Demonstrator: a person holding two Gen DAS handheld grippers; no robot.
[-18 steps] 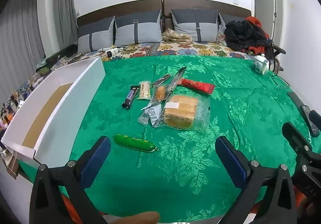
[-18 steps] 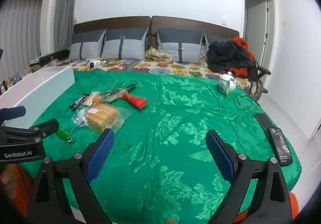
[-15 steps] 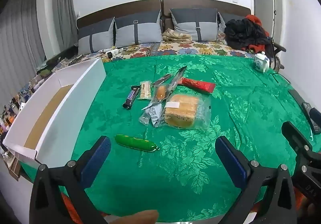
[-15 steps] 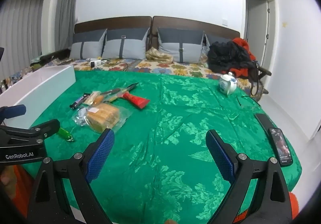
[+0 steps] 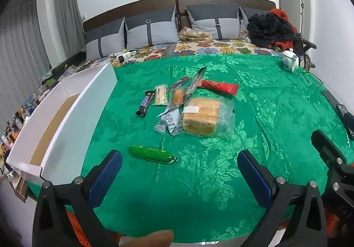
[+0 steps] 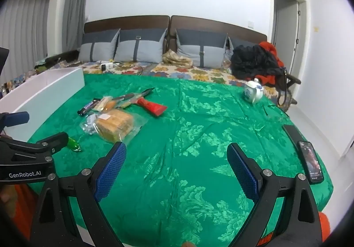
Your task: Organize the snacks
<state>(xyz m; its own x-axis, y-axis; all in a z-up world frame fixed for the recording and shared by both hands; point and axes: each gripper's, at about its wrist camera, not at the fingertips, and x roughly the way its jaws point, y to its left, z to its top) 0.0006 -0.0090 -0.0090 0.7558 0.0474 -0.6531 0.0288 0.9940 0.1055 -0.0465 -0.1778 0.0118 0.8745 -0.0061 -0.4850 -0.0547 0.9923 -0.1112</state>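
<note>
Both grippers hang wide and empty over the green cloth on the bed. In the left wrist view the left gripper sits low in the frame, the snacks piled at centre, a green sausage below them, a white box at left. The right gripper fills the right view's lower middle.

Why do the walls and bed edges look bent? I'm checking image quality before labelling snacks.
Left wrist view: fisheye bending, dark corner vignette, white box curved, snacks sharp. Right wrist view: same distortion, glare on the bread bag, phone stretched at the edge.
</note>
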